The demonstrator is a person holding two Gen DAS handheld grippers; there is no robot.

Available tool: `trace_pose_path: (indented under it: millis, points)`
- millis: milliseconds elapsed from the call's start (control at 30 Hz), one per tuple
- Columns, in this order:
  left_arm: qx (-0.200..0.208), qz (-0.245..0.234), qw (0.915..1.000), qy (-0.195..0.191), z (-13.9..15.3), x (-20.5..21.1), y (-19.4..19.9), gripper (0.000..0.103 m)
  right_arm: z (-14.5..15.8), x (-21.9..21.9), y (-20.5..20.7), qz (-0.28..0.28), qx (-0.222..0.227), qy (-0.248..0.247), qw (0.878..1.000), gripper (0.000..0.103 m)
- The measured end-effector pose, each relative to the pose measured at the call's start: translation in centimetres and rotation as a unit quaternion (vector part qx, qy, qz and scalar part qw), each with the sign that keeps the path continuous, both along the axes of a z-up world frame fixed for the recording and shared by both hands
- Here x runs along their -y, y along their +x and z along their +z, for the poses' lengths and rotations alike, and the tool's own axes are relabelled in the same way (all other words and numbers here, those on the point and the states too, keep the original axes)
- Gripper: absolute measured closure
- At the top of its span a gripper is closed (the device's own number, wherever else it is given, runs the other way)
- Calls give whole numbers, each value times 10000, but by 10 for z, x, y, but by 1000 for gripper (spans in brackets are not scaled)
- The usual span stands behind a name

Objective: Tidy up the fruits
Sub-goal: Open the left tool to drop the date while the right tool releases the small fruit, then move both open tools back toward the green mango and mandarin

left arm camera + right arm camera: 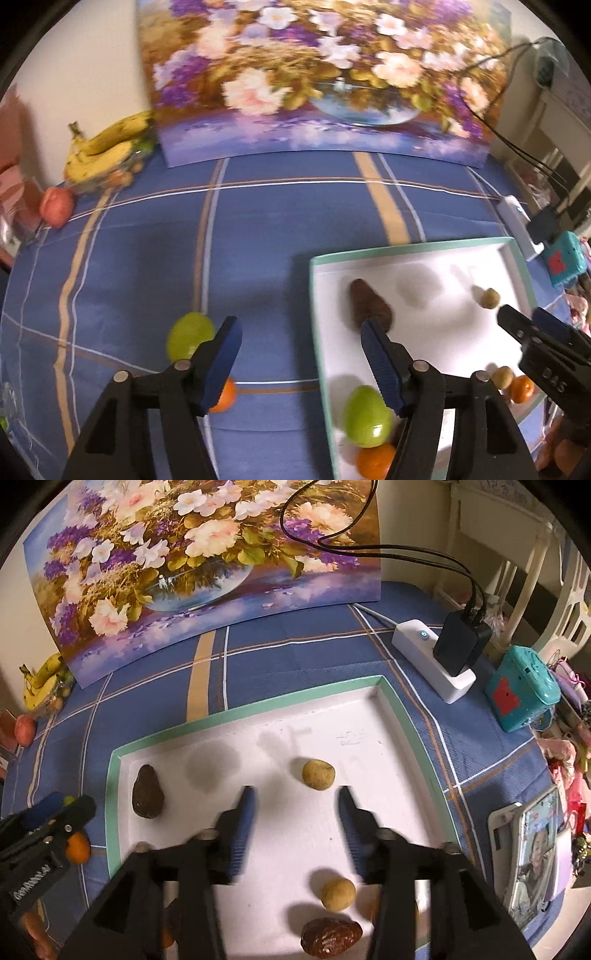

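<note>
On the cloth, green fruit (190, 336) — left view only; date (331, 937) — right only; both grippers' fingers apart.

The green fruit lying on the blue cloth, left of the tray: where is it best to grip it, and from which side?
Grip the green fruit across its narrower middle, coming from above. It lies alone on the tablecloth, and the open left claw is probably wide enough to span it.
</note>
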State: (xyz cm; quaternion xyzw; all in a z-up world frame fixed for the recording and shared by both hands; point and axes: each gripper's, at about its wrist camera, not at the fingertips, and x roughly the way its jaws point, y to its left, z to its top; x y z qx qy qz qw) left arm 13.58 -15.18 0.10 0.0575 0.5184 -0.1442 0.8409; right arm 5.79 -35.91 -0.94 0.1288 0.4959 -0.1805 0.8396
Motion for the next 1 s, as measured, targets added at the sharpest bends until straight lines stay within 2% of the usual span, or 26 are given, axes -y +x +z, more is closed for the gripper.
trace_pose_path:
  millis: [33,133,200,233,267,333,467,633,800,900,1000]
  points:
    - [-7,56,10000,-3,-1,-4,0,29,0,-1,-1,-6,-5,-18,10000,35]
    - [-15,268,9996,29,-4,-18,2,15,1,-4,-3,-14,-9,-41,10000,34]
    - [-24,386,9992,105,-7,-26,4,8,1,-6,-5,-26,-11,-76,10000,28]
    - [-20,426,9990,145,-8,-29,4,8,2,-7,-6,-31,-4,-100,9999,19]
    - [-16,473,9987,187,-10,-33,5,6,2,-8,-6,-38,16,-117,9999,14]
    - [-6,576,9981,239,-11,-40,6,0,3,-11,-7,-24,81,-133,9999,14]
    - [15,826,9962,293,-13,-59,7,0,5,-20,-7,72,210,-223,9995,9]
    - [55,1084,9936,297,-11,-80,8,0,8,-30,-8,117,413,-275,9987,9]
    - [173,1080,9936,275,-2,-94,5,0,10,-42,-9,230,542,-216,9980,9]
    - [308,1133,9928,236,4,-105,4,0,12,-52,-5,403,599,-375,9967,9]
    - [387,1189,9920,150,8,-115,4,0,12,-60,-3,574,730,-192,9955,9]
